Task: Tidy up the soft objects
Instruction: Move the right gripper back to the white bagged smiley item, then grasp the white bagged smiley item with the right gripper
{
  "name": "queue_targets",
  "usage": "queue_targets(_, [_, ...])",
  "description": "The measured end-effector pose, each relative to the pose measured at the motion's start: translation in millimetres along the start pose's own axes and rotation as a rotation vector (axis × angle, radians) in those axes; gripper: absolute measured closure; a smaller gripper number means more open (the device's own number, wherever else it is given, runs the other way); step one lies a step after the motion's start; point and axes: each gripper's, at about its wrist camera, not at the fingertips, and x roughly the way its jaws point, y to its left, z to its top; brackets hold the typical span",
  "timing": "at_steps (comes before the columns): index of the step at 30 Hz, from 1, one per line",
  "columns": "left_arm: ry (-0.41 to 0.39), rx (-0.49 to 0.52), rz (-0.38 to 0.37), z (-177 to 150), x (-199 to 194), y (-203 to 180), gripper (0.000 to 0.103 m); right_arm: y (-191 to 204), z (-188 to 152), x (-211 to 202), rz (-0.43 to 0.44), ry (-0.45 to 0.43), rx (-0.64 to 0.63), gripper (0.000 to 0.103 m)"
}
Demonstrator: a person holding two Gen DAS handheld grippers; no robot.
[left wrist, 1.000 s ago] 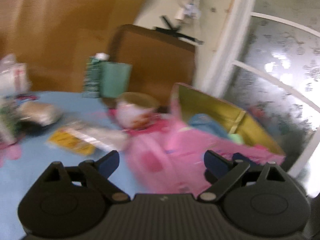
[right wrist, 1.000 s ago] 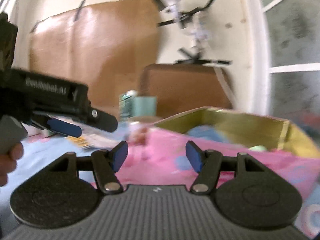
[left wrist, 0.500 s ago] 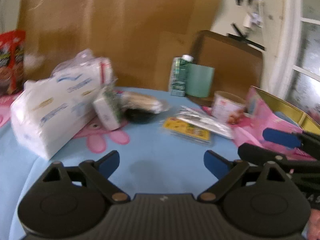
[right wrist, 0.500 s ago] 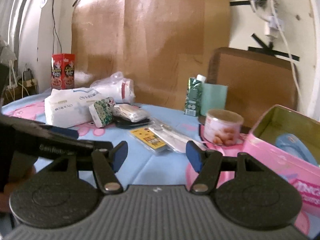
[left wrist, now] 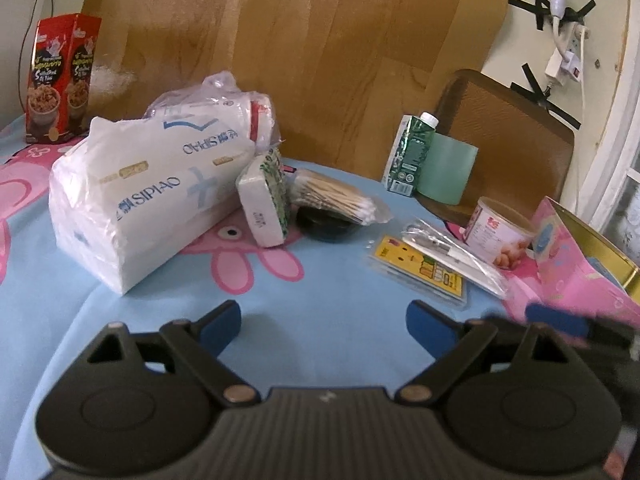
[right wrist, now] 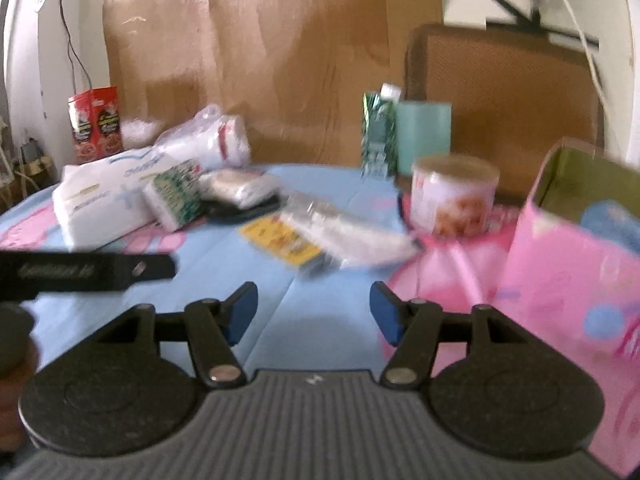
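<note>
A large white tissue pack (left wrist: 152, 196) (right wrist: 108, 204) lies on the blue tablecloth (left wrist: 320, 292), with a small green-and-white tissue packet (left wrist: 264, 204) (right wrist: 174, 196) leaning on it. Beside them sits a bag of cotton swabs (left wrist: 336, 200) on a black lid. A pink tin box (left wrist: 584, 264) (right wrist: 576, 264) stands open at the right. My left gripper (left wrist: 324, 326) hangs open above bare cloth, nothing between its fingers. My right gripper (right wrist: 312, 312) is open and empty too, between the flat packets and the pink box.
A yellow card packet (left wrist: 420, 276) and a clear sachet (left wrist: 452, 256) lie mid-table. A pink can (left wrist: 500, 232), a green carton (left wrist: 408, 156) and a teal cup (left wrist: 448, 168) stand behind. A red snack box (left wrist: 60, 80) is at the far left. A brown chair back and board rise behind.
Both views have swung left from the pink box toward the tissue packs. The right gripper now shows at the lower right of the left view. Both grippers stay open and empty.
</note>
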Motion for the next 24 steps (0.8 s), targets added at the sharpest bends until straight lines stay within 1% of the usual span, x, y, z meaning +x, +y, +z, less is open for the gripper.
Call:
queue_targets(2, [0.0,-0.006,0.002,0.3,0.0,1.0,0.01,-1.7,9.7,8.9,-0.02,-0.027,-0.023,0.038])
queue_targets(4, [-0.001,-0.004,0.002,0.1,-0.3,0.8,0.01,-5.6,17.8,20.0,-0.048,-0.037,-0.047,0.038])
queue_targets(7, [0.001,-0.006,-0.003,0.5,0.1,1.1,0.008,-11.4,22.0,35.9,-0.076,0.005,-0.106,0.04])
queue_targets(8, [0.002,-0.008,-0.005,0.6,0.3,1.4,0.008,-14.6,21.3,39.6,-0.074,0.026,-0.113,0.046])
queue_targets(9, [0.002,-0.01,-0.008,0.7,0.3,1.6,0.008,-19.5,21.1,41.3,-0.051,0.045,-0.099,0.076])
queue_targets(10, [0.003,-0.012,-0.01,0.8,0.3,1.8,0.008,-24.1,20.7,40.6,-0.03,0.052,-0.082,0.082])
queue_targets(12, [0.003,-0.016,-0.014,1.1,0.4,2.4,0.007,-26.6,16.8,33.6,-0.036,0.041,-0.088,0.088])
queue_targets(14, [0.003,-0.019,-0.018,1.2,0.4,2.8,0.007,-26.7,10.8,21.6,-0.03,0.029,-0.089,0.089])
queue_targets(16, [0.001,-0.025,-0.023,1.2,0.0,3.9,0.007,-23.7,1.0,3.8,0.002,0.019,-0.093,0.09])
queue_targets(22, [0.001,-0.036,-0.039,0.9,-1.2,5.4,0.005,1.0,-45.1,-62.2,0.071,0.026,-0.191,0.089])
queue_targets(24, [0.003,-0.032,-0.038,0.6,-1.3,4.6,0.004,8.6,-58.8,-80.9,0.083,0.014,-0.221,0.089])
